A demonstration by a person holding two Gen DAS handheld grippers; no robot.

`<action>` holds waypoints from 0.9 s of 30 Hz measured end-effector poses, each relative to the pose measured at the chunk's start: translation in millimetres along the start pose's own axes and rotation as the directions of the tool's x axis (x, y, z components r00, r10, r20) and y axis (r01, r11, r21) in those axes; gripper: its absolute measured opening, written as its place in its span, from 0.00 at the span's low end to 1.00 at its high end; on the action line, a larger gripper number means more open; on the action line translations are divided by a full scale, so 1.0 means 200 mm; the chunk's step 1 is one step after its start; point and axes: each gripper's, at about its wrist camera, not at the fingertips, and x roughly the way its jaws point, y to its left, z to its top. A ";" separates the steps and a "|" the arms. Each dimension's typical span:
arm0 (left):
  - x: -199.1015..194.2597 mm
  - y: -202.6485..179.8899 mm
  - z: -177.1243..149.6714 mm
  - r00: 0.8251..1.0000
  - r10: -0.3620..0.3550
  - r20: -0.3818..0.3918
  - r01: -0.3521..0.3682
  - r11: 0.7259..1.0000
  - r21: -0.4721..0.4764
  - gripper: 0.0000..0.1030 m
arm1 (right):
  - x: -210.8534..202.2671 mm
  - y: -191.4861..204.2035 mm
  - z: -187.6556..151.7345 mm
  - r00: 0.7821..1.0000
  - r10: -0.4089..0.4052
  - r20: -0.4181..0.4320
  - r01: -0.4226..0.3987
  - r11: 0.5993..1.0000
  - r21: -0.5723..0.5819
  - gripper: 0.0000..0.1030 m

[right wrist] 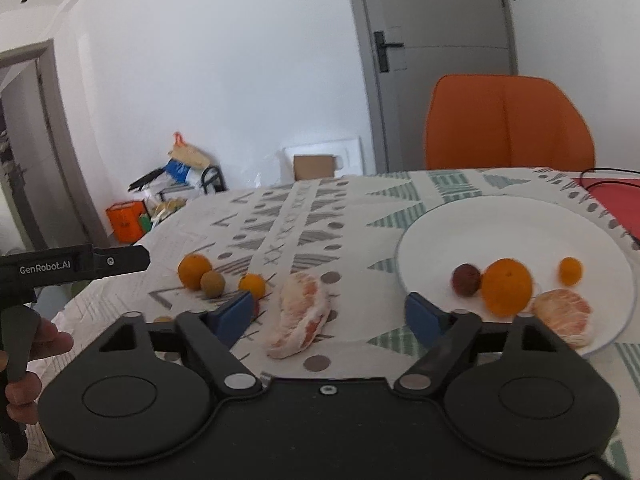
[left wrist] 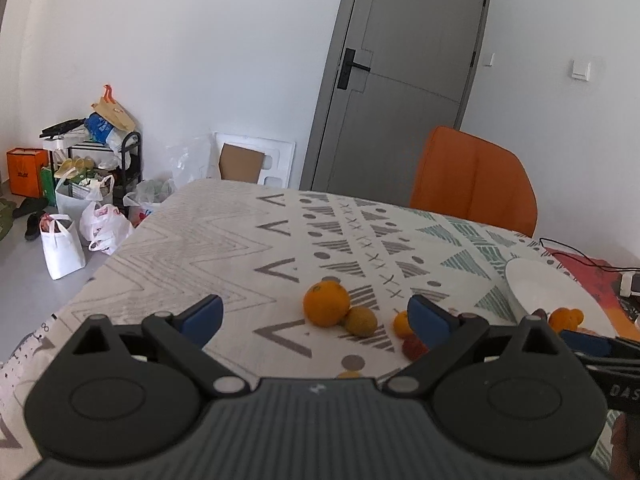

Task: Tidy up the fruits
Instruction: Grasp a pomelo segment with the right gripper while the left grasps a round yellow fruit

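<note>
My left gripper (left wrist: 316, 316) is open and empty above the patterned tablecloth, just short of an orange (left wrist: 326, 303) and a brownish-yellow round fruit (left wrist: 361, 321). A small orange (left wrist: 401, 324) and a red fruit (left wrist: 414, 347) lie by its right finger. My right gripper (right wrist: 330, 312) is open, with a peeled pomelo segment (right wrist: 300, 314) lying between its fingers on the cloth. A white plate (right wrist: 480, 224) at right holds a dark red fruit (right wrist: 466, 280), an orange (right wrist: 507, 286), a small orange (right wrist: 570, 271) and a peeled pomelo piece (right wrist: 564, 314).
An orange chair (right wrist: 508, 120) stands at the table's far side before a grey door (left wrist: 404, 72). A red mat with a black cable (right wrist: 612, 190) lies at far right. Bags and a loaded shelf (left wrist: 80, 184) crowd the floor left of the table.
</note>
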 end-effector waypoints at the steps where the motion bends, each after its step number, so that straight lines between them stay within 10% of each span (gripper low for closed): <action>1: 0.00 0.00 -0.01 1.000 0.000 -0.007 0.000 1.000 -0.002 0.95 | 0.01 0.01 0.00 1.000 0.004 -0.008 -0.004 1.000 -0.004 0.74; 27: 0.09 -0.01 -0.14 0.995 -0.020 -0.101 0.019 1.000 -0.013 0.66 | 0.20 0.10 -0.05 0.990 -0.039 -0.134 0.030 0.997 -0.068 0.29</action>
